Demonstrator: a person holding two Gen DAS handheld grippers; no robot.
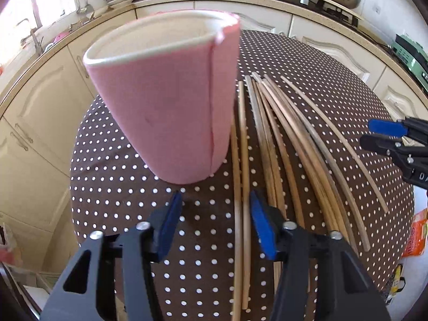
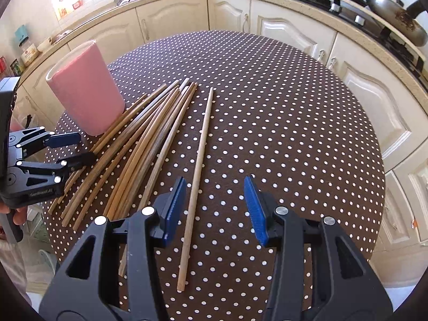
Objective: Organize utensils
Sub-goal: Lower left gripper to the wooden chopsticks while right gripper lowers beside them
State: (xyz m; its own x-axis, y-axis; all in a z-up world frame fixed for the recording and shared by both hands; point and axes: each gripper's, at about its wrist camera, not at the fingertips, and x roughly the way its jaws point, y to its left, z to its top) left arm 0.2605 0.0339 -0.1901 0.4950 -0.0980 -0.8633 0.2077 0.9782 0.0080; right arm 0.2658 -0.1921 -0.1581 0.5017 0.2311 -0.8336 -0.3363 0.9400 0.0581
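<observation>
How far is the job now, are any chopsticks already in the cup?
Done: nothing visible. The pink cup looks empty inside as far as the left view shows. In hand: nothing; the left gripper and right gripper are both open. Left: all the chopsticks lie on the table, including one single chopstick lying apart beside the pile.

From my remote station, little lettering resolves. In the right wrist view, a small pale label on the black plastic body of the left gripper (image 2: 80, 148) carries print too small and blurred to read. In the left wrist view, white letters on the black right gripper (image 1: 381, 133) begin "DA", then run off the frame. An orange packet (image 1: 415, 236) bears red characters I cannot read.
</observation>
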